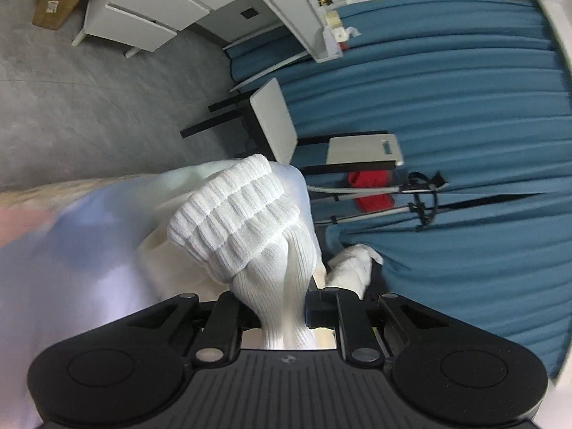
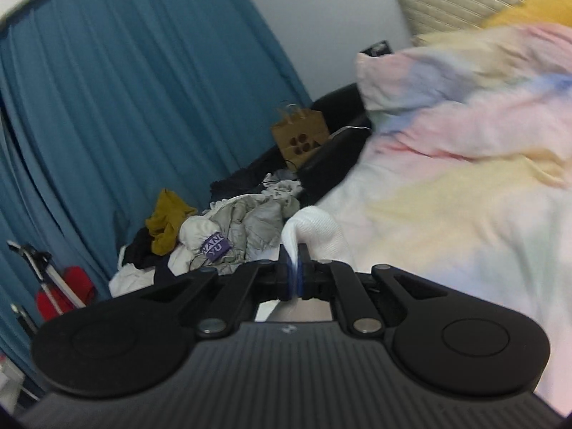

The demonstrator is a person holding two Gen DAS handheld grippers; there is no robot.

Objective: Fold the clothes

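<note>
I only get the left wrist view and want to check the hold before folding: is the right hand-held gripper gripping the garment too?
Observer: Yes. The right hand-held gripper is shut on a thin pinch of white fabric.
Operator: What lies beyond it?
Observer: A pastel duvet to its right.
Operator: Any more clothes waiting?
Observer: A heap of clothes sits to the left, before the blue curtain.

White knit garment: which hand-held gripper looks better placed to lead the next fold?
Probably the left hand-held gripper: it clamps a thick bunch of the white knit garment. The right hand-held gripper pinches only a thin edge.
</note>
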